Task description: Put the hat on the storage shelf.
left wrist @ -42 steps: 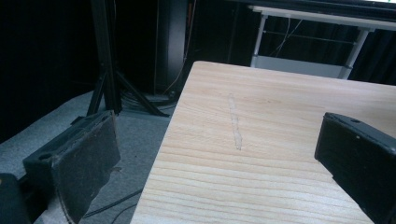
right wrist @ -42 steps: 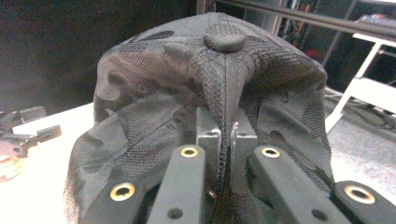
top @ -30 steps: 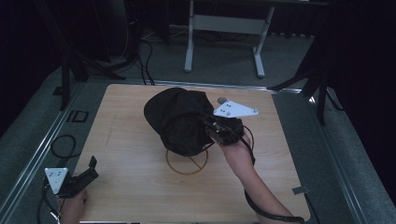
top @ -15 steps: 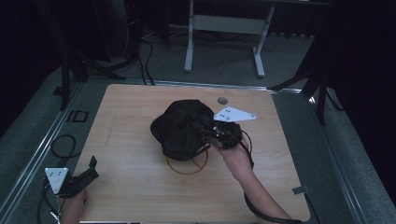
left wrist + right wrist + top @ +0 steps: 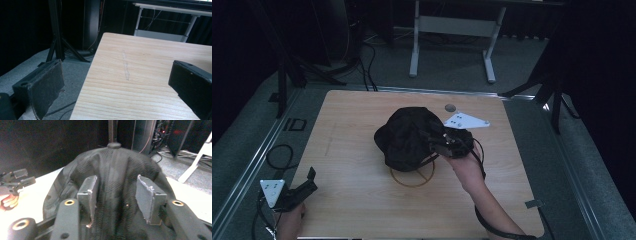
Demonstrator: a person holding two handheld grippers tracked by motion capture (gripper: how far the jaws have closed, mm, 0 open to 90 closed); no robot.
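Idleness is shown at the left: the left gripper point(image 5: 304, 186) is held at the near left corner of the wooden table point(image 5: 347, 125), jaws spread wide, with nothing between them; in the left gripper view only bare wood lies in the gap.

Toward the middle of the table, a black cap point(image 5: 407, 137) sits slumped and creased. Beneath its near edge a thin ring point(image 5: 412, 176) is seen on the wood; what it is cannot be told. A small round grey mark point(image 5: 450, 107) lies just beyond the cap.

At the cap's right side, the right gripper point(image 5: 447, 145) is pressed into the fabric. In the right gripper view its jaws are seen part-way apart, with a fold of the woven cloth bulging up between the pads point(image 5: 88, 192). Whether the cloth is truly pinched or merely lying in the gap cannot be told.

The cap is judged light, soft and limp: it would sag and fold when lifted and could slide out of a shallow pinch. A firmer hold is likely to be had at a seam, at the thicker rim, or on a doubled fold.
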